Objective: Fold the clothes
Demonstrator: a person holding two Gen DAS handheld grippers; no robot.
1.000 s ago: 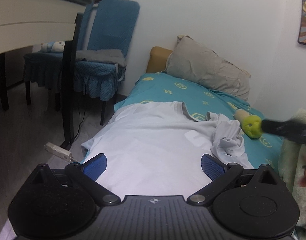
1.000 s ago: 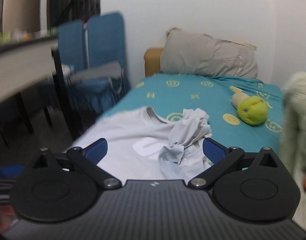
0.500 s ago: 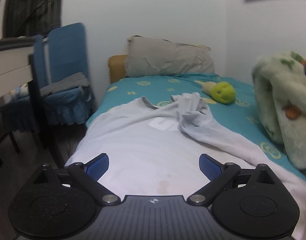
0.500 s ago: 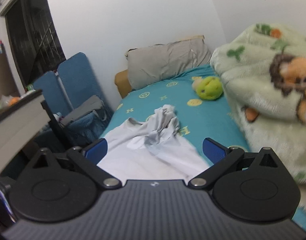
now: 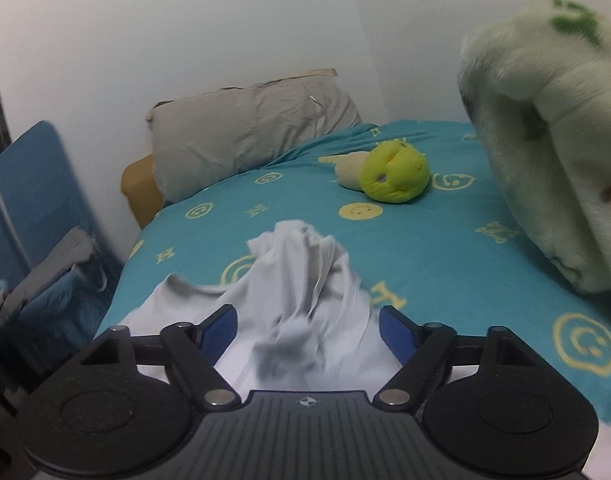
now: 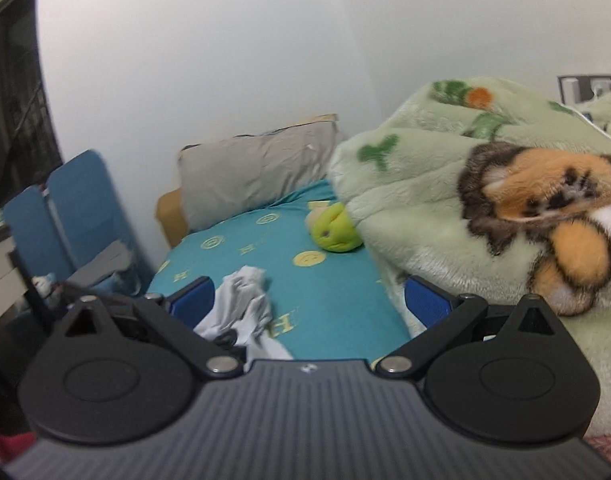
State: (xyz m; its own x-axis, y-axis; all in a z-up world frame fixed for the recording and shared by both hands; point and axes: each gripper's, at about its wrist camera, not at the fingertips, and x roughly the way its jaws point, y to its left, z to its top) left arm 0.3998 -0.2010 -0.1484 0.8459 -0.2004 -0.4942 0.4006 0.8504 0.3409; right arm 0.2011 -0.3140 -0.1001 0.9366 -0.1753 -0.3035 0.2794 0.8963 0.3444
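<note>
Cloth fills the middle of our left wrist view: a white shirt (image 5: pixel 305 300) lies on the bed (image 5: pixel 445 248), its body spread flat toward us and one part bunched into a crumpled ridge that runs away from the camera. Our left gripper (image 5: pixel 307 330) hovers over that ridge with its jaws closing; the bunched cloth sits between the two blue pads (image 5: pixel 219 330), but we see gaps on both sides, so the pads are not pressing on it. The cloth nearest the gripper is blurred.

From the right wrist view, the shirt (image 6: pixel 241 304) appears as a rumpled white heap near the left finger of our right gripper (image 6: pixel 307 300). Its jaws stand wide apart, with only the teal sheet and the edge of the heap between them, and nothing is gripped.

Beyond the shirt a green stuffed toy (image 5: pixel 393 176) rests on the sheet, well apart from the cloth. A grey pillow (image 5: pixel 249 136) leans against the white wall at the head of the bed. A pale green fleece blanket (image 6: pixel 445 208) with an orange and brown animal print is piled on the right side of the bed. A blue chair (image 6: pixel 73 220) stands beside the bed on the left.
</note>
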